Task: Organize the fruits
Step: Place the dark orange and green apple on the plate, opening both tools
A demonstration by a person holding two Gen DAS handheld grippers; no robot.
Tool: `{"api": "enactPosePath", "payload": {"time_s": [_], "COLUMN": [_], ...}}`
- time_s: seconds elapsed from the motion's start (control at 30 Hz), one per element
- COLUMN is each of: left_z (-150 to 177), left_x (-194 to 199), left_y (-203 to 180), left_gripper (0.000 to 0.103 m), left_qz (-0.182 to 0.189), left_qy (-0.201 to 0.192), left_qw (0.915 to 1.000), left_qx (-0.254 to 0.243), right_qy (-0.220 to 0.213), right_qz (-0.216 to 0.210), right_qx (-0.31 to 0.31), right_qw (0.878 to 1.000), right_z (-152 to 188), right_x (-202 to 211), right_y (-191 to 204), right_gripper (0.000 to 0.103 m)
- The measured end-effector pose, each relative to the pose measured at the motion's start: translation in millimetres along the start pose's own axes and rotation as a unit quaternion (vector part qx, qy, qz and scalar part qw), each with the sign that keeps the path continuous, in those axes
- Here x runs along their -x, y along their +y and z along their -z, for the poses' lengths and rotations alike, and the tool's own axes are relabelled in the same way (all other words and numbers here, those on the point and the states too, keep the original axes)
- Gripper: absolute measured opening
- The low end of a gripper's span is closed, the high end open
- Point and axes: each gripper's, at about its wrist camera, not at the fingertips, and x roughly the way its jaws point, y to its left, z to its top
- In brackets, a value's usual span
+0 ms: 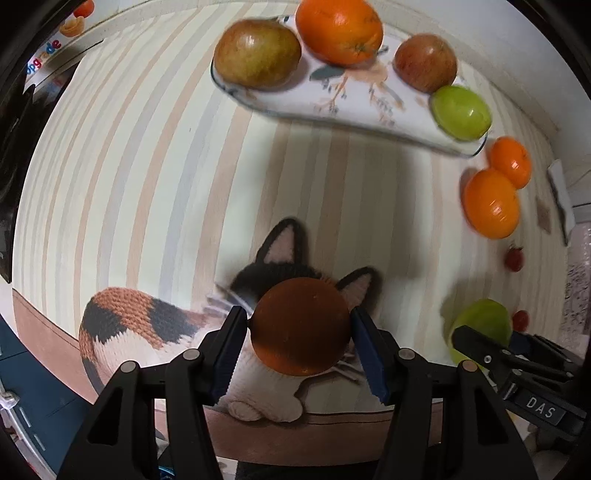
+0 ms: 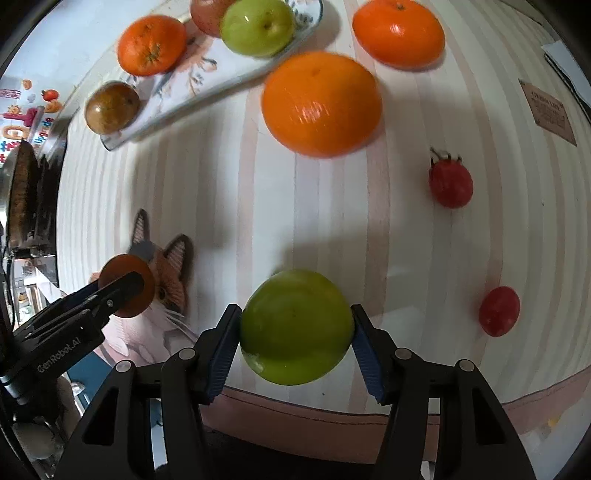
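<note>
Glossy smooth green fruit (image 2: 295,326); shiny orange (image 2: 321,103); glazed ceramic plate (image 1: 369,107); matt striped tablecloth (image 1: 147,166); ribbed blue gripper pads (image 2: 221,354)

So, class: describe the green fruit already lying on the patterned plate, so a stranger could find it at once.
Start at the long white plate with its branch pattern on the striped table. Four fruits lie on it; the green fruit sits at one end, next to a reddish apple. It is the plate's only green one.
</note>
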Motion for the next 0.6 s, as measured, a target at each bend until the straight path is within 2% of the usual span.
{"api": "enactPosePath", "payload": {"time_s": [0.17, 0.3, 0.43, 0.6], "left_z": [-38, -86, -134, -152], "left_x": [39, 60, 57, 32], "left_y": [3, 2, 6, 10], "left_gripper": [0.056, 0.056, 0.056, 0.056], "left_qz": [0.040, 0.071, 0.076, 0.069], "left_qy": [-0.032, -0.039, -0.023, 0.009], "left_qw": [0.9985, 0.9963, 0.9961, 0.9964], "left_qx": [0.016, 0.029, 0.040, 0.048], "right_qy": [-0.047, -0.089, -0.121, -0.120], "right_qz": [-0.025, -0.036, -0.025, -0.005], "right_qx": [0.008, 0.018, 0.038, 0.054], "right_qw": [0.999, 0.995, 0.992, 0.991], "right_z": [-26, -60, -96, -123], "right_x": [38, 63, 68, 50], "right_y": [12, 31, 51, 60], "right_gripper": [0.061, 0.061, 0.061, 0.061]}}
